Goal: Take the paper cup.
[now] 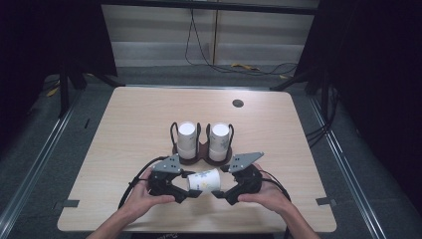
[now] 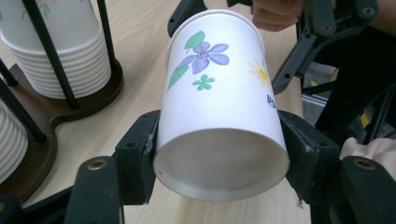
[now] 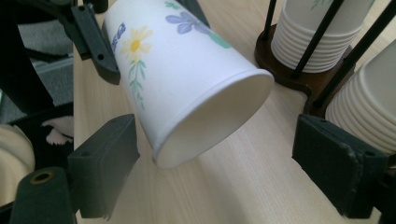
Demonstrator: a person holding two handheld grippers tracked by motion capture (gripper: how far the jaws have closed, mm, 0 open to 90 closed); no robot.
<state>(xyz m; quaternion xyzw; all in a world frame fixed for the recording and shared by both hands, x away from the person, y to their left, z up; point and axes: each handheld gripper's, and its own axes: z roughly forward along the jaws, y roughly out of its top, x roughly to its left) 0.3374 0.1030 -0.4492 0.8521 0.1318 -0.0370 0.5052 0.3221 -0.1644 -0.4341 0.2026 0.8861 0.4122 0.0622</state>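
A white paper cup printed with flowers lies on its side in the air just above the counter, near its front edge, held between the two hand-held tools. The left gripper has its jaws clenched on the cup: in the left gripper view the two black jaws press against opposite sides of the cup at one end, whose recessed round face looks straight into that camera, while the cup's length runs away from it toward the other gripper. The right gripper stands released, its jaws spread wide; in the right gripper view the cup's other end hangs between them, its round face tilted toward the camera, close to the jaw on the view's left but not pressed by it, and well clear of the jaw on the right. Behind the cup on the counter, a dark wooden holder with black wire uprights carries two stacks of white cups, side by side and upright, just beyond the grippers. The person's hands come in from the near edge, one around each gripper body.
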